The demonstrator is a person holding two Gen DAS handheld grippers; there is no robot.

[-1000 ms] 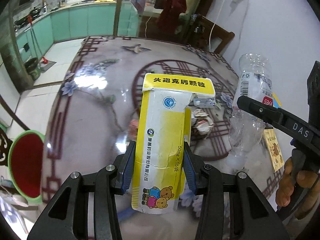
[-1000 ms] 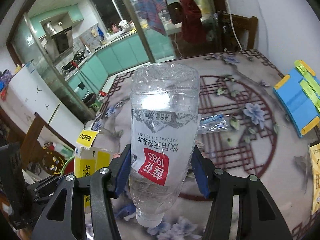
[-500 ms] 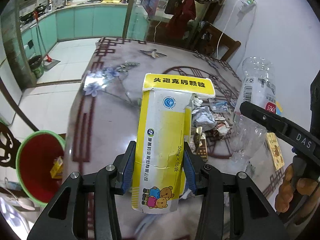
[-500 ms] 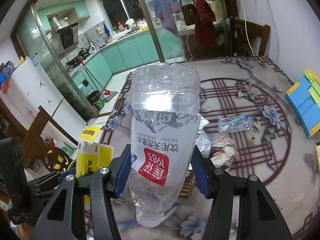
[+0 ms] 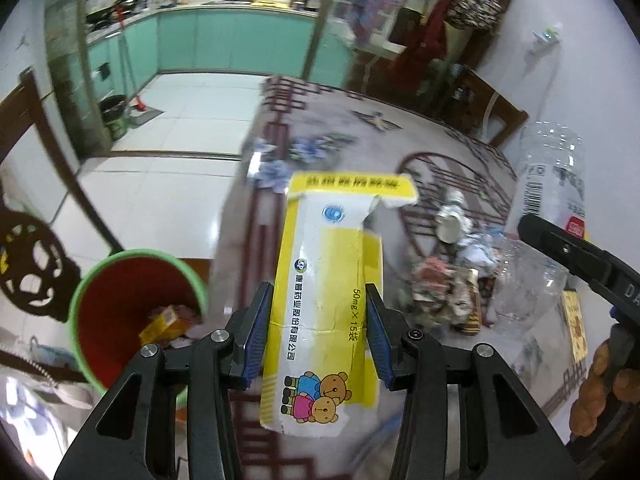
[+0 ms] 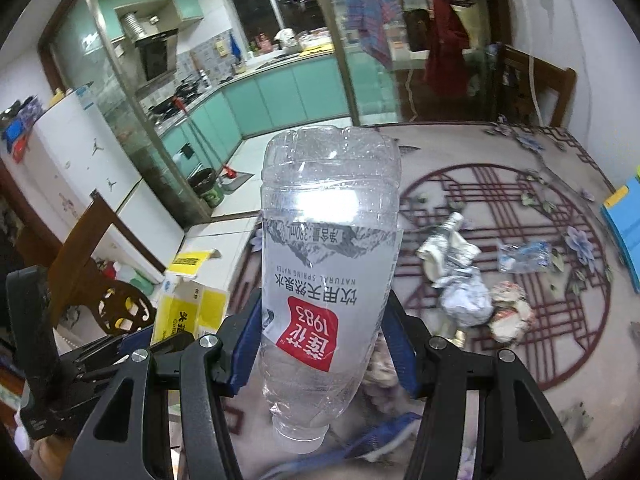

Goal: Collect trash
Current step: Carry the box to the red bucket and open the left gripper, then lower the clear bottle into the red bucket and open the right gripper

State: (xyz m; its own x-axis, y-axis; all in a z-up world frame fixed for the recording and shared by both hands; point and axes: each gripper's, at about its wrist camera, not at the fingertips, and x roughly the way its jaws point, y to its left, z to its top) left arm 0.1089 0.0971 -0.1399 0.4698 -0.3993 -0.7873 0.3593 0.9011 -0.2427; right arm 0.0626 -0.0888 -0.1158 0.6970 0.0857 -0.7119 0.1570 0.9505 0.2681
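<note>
Beside the table edge, at about eight o'clock in the left wrist view, the green-rimmed red bin (image 5: 136, 320) stands on the floor with some trash already inside. Clamped between the pads of the left gripper (image 5: 318, 336) is the yellow medicine box (image 5: 328, 292), upright, its open flap at twelve o'clock. An upside-down, capless, empty plastic bottle (image 6: 328, 264) is pinched in the right gripper (image 6: 324, 340). Crumpled wrappers (image 6: 460, 284) lie on the table (image 6: 560, 360) at three o'clock of the bottle. Neither item appears to be over the bin, so releasing now would likely drop them on the table or floor. The thin bottle could buckle and slip from its pads, and both grippers sit close enough to collide above the narrow bin mouth.
</note>
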